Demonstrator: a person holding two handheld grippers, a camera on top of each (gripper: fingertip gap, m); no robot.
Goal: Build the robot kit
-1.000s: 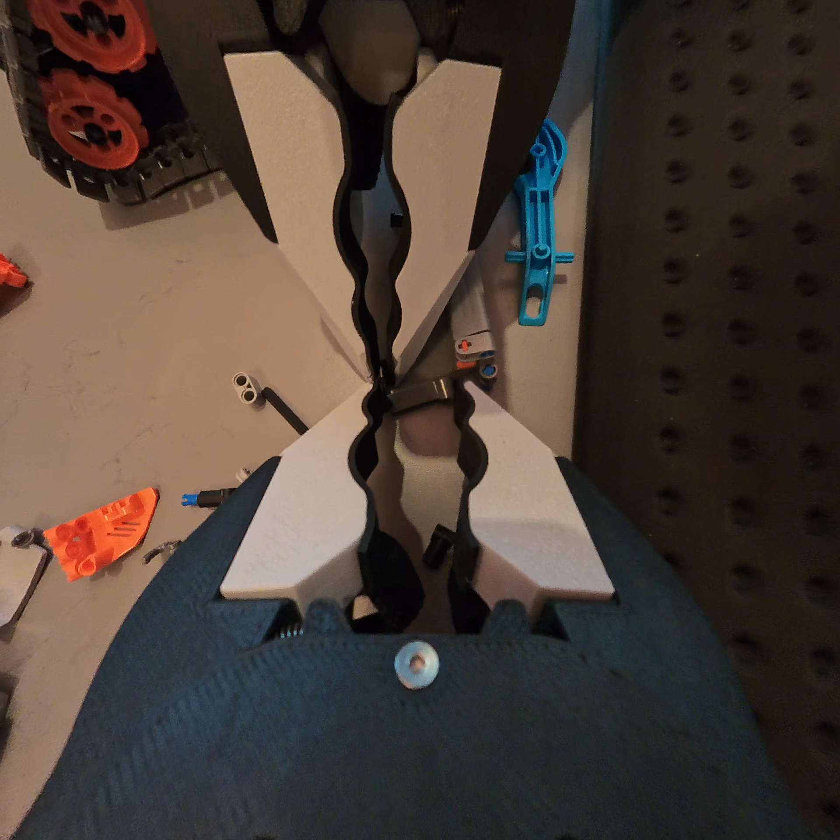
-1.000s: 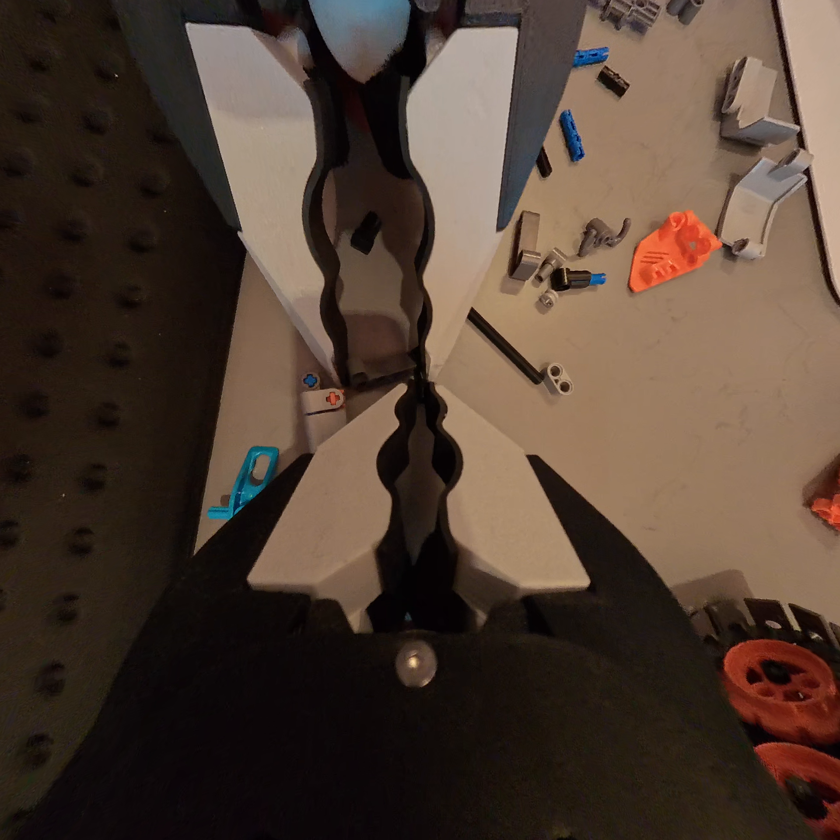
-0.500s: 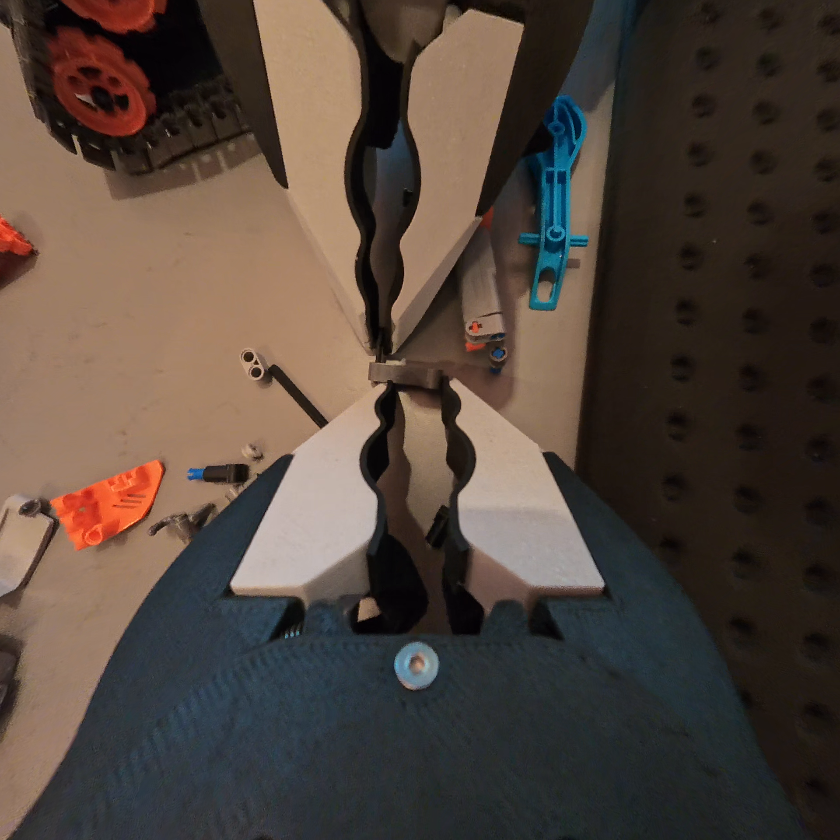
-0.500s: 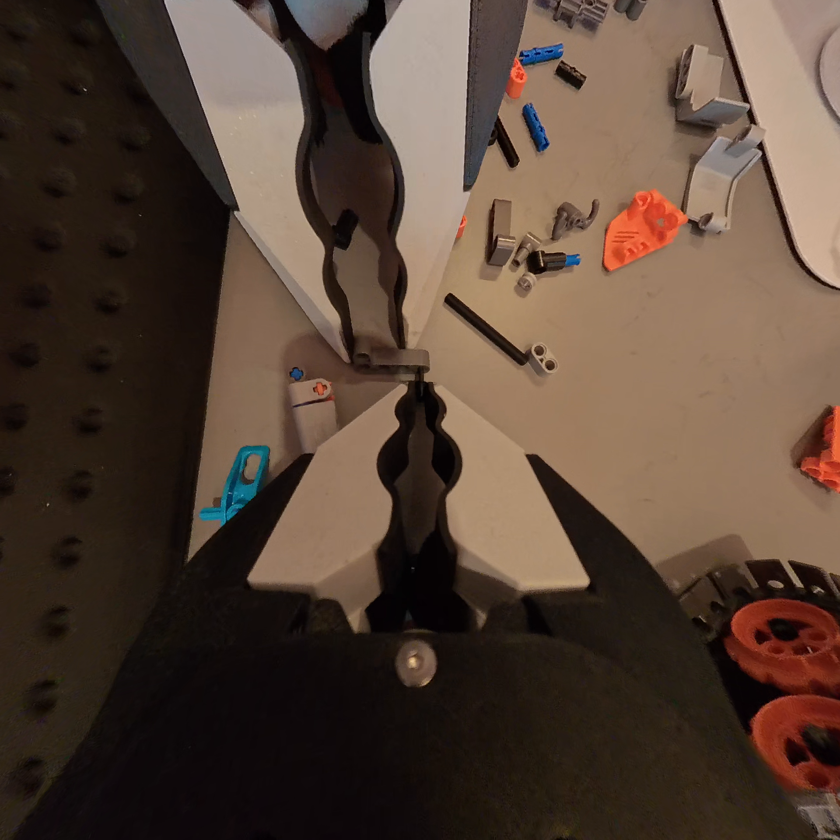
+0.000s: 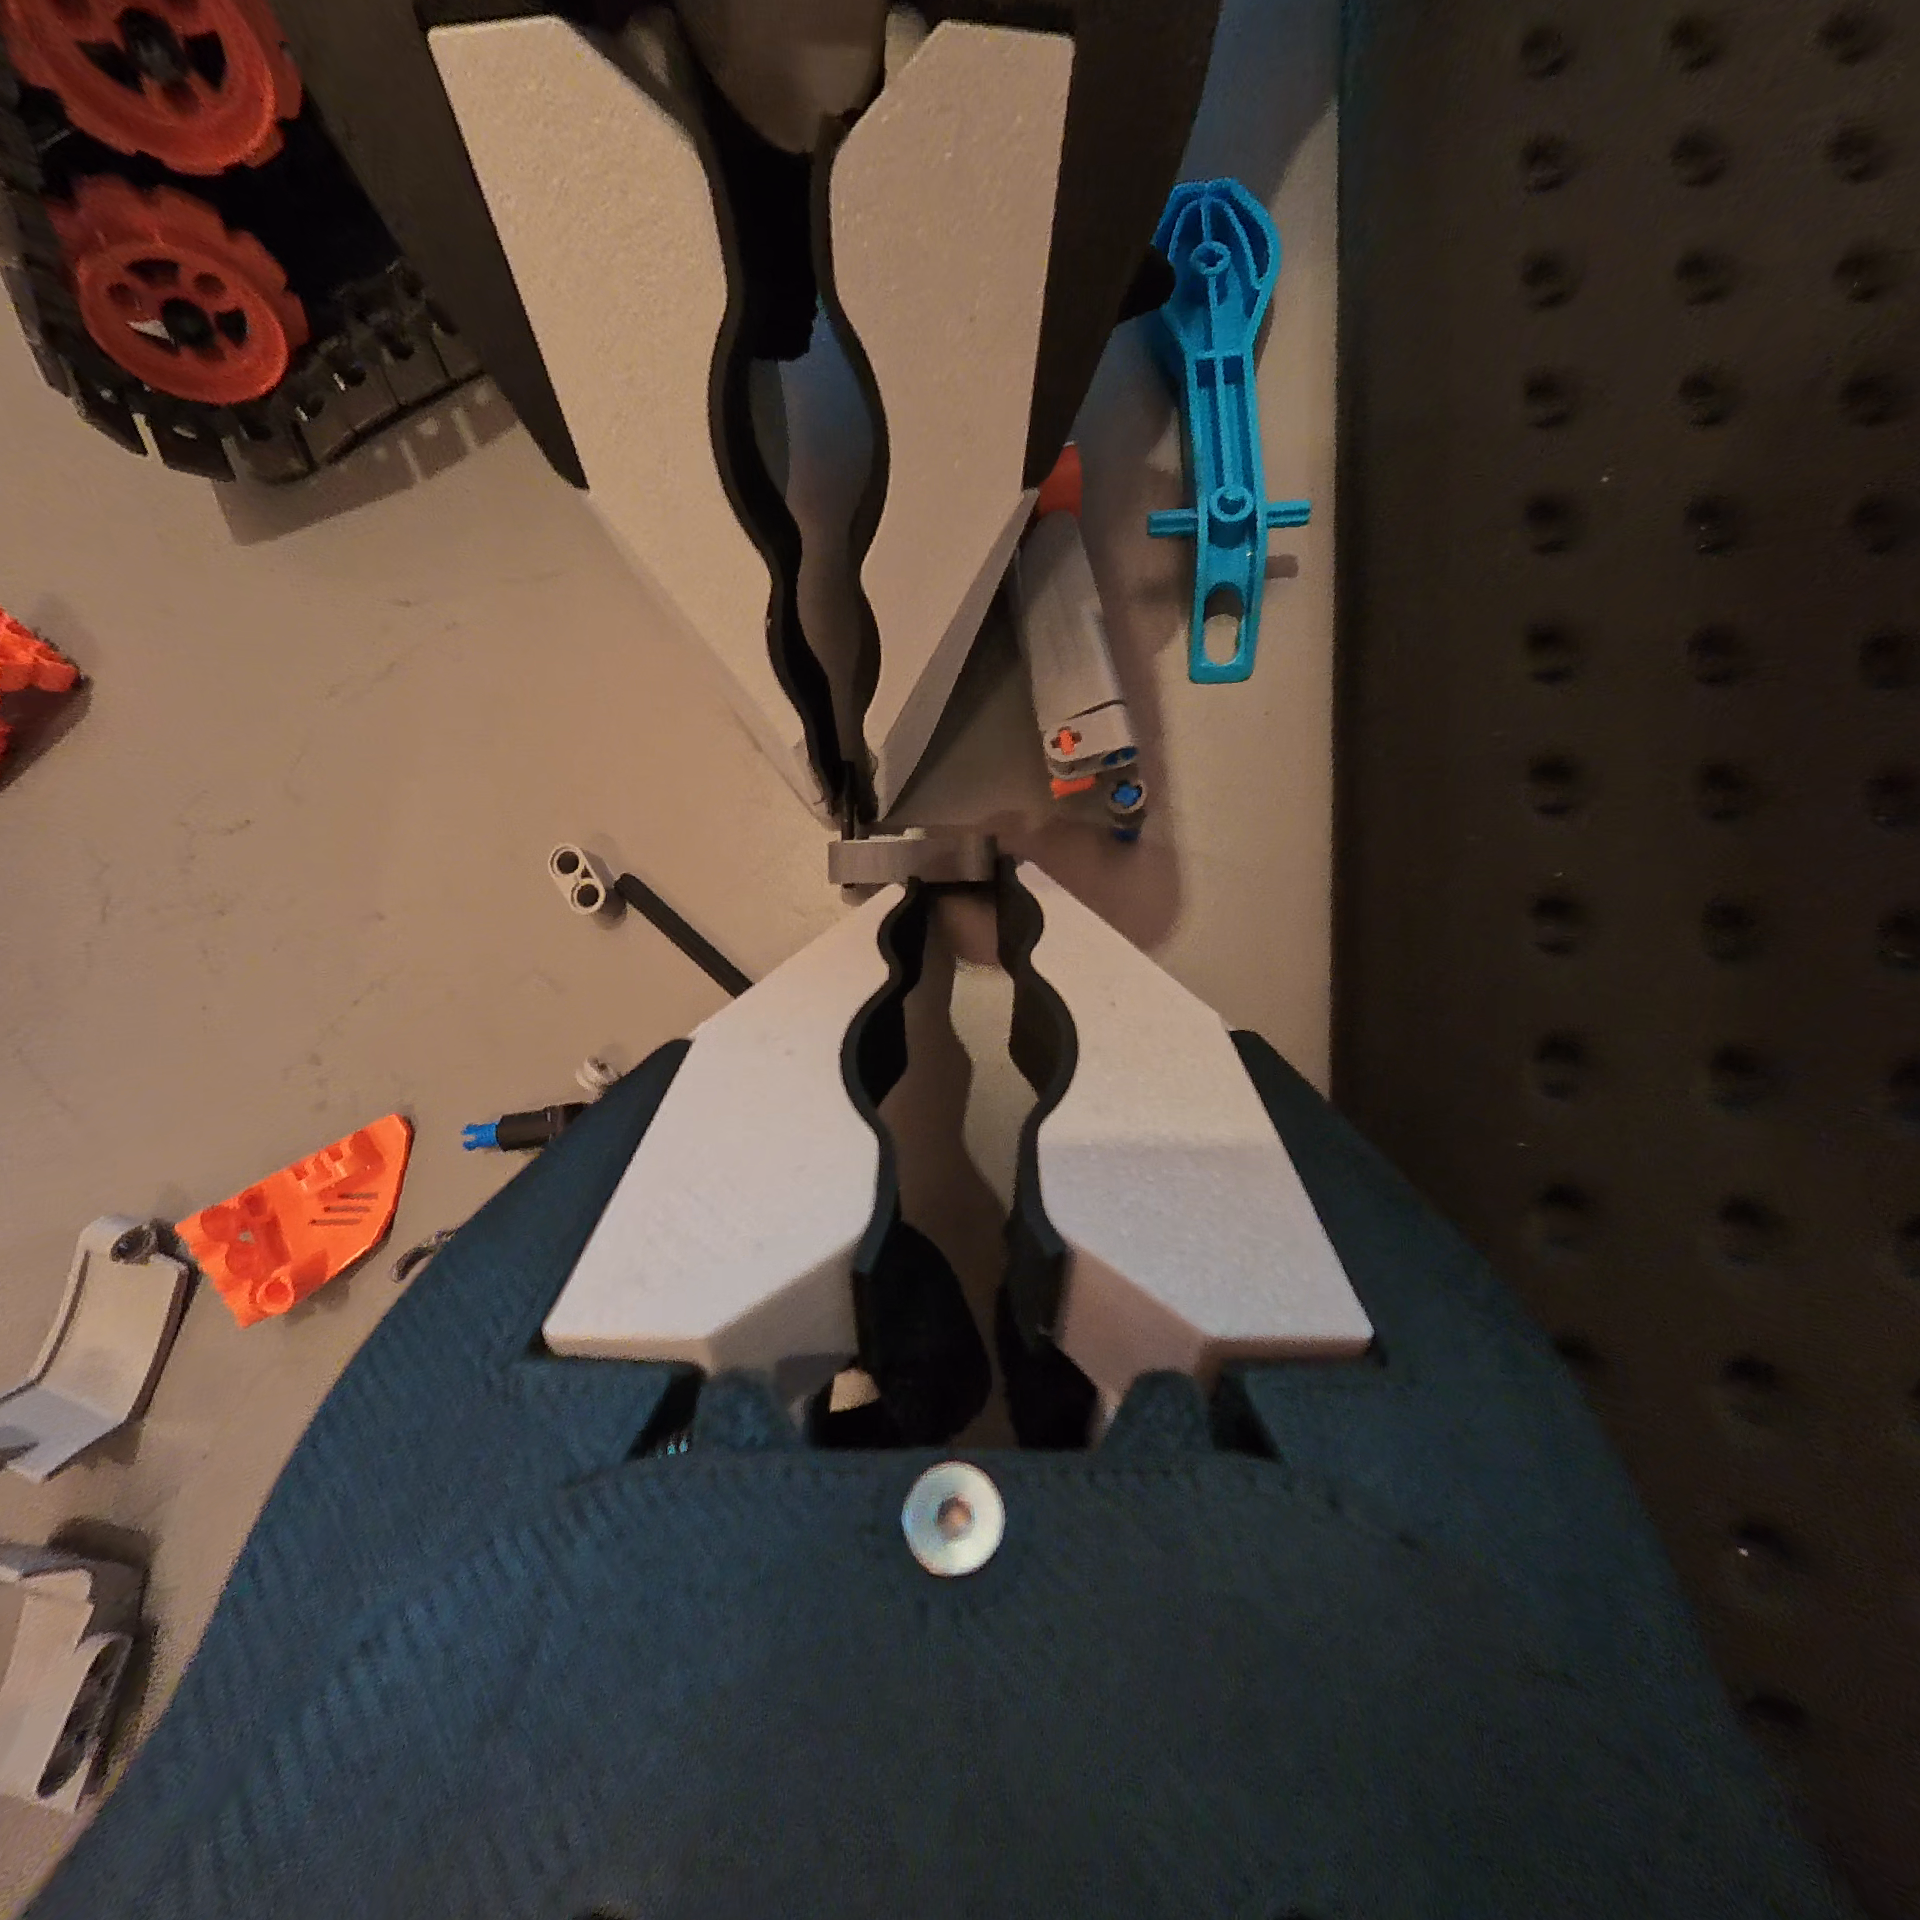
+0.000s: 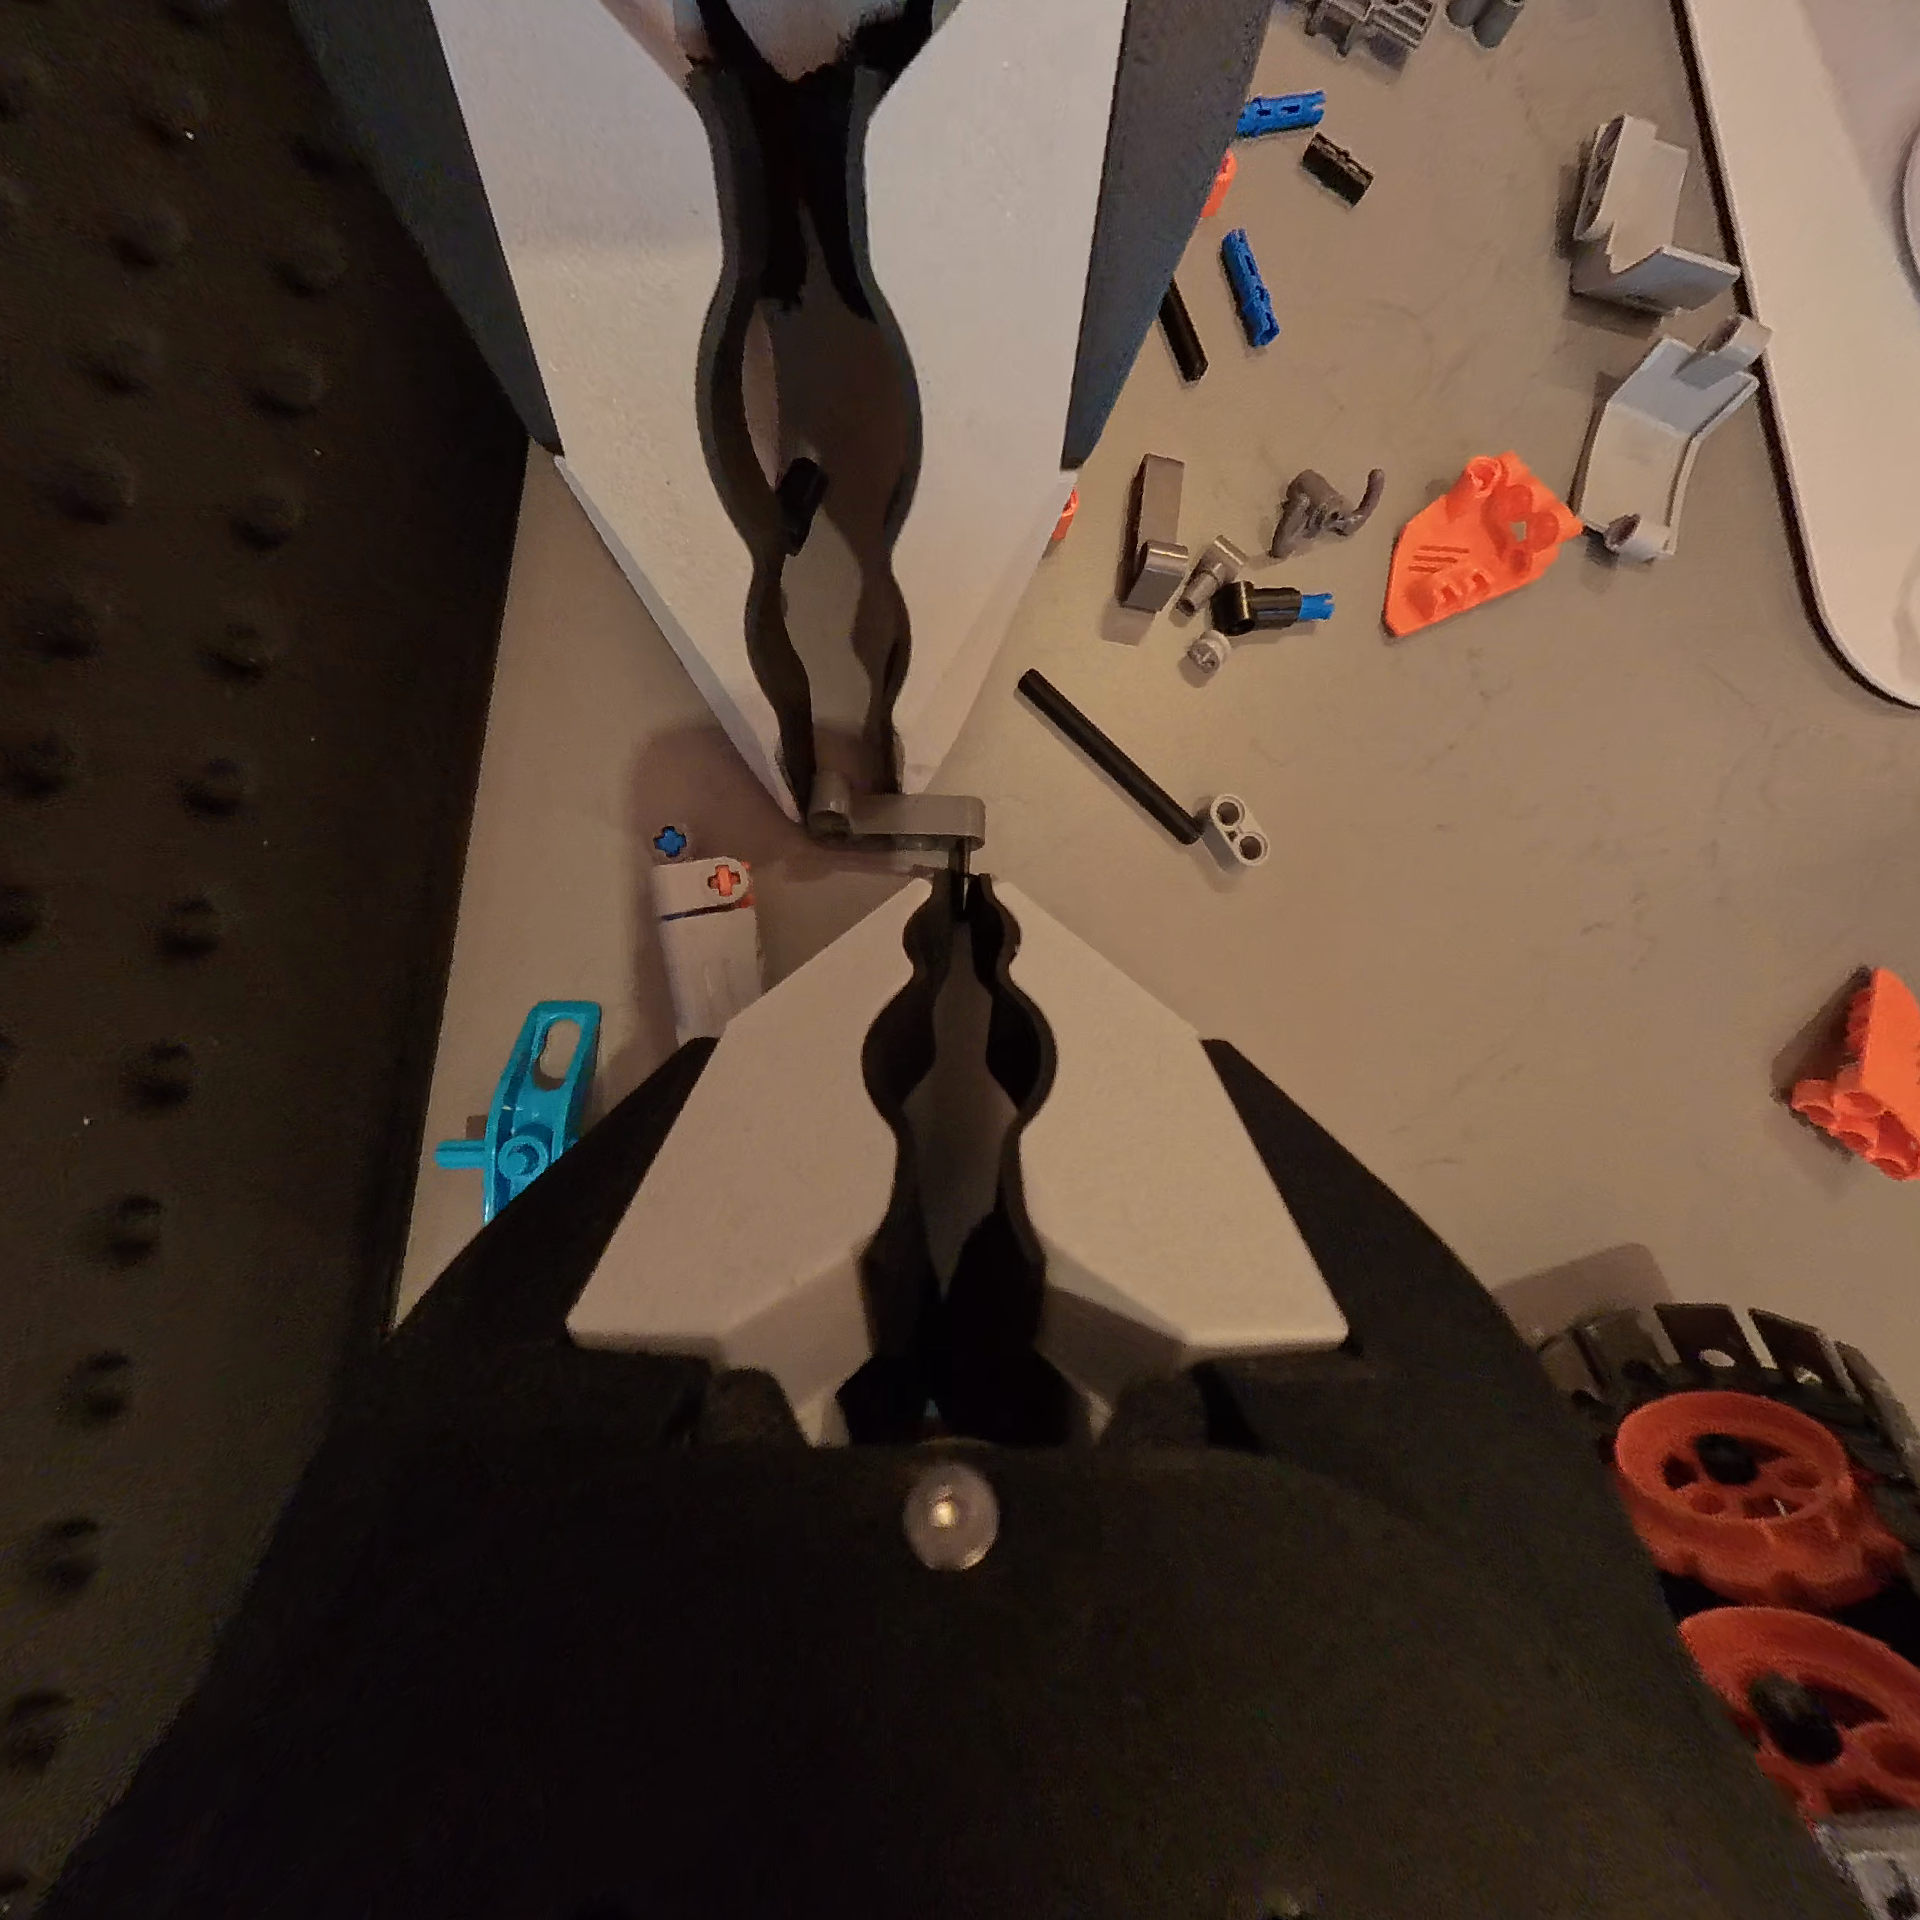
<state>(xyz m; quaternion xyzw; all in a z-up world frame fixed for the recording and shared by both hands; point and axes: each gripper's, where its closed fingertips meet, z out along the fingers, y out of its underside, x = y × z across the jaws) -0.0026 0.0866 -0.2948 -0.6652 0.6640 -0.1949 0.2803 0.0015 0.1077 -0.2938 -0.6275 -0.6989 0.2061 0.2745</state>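
My left gripper (image 5: 951, 894) is shut on a small grey beam (image 5: 909, 857) and holds one end of it across its fingertips, above the table. My right gripper (image 6: 961, 894) faces it tip to tip. It is shut on a short black pin (image 6: 961, 862) that meets the free end of the grey beam (image 6: 920, 816). In the right wrist view the left gripper (image 6: 847, 779) comes down from the top. In the left wrist view the right gripper (image 5: 852, 800) comes down from the top. How deep the pin sits in the beam is hidden.
A tracked vehicle with orange wheels (image 5: 177, 239) lies beside the grippers. Below them are a white-grey block (image 5: 1081, 665), a blue lever part (image 5: 1226, 447), a black axle with grey connector (image 6: 1122, 758) and an orange panel (image 6: 1475, 540). A dark studded mat (image 5: 1662, 831) borders the table. A white tray edge (image 6: 1818, 312) lies beyond. My left and right fingertips are right by each other. It is some 4 cm from my left tips to the white-grey block (image 5: 1081, 665). My right wrist view (image 6: 698, 962) looks at it from another angle.
The grey beam has turned from tilted to level between the two sets of fingertips. Both grippers have shifted a little over the table. Both grips are unchanged.
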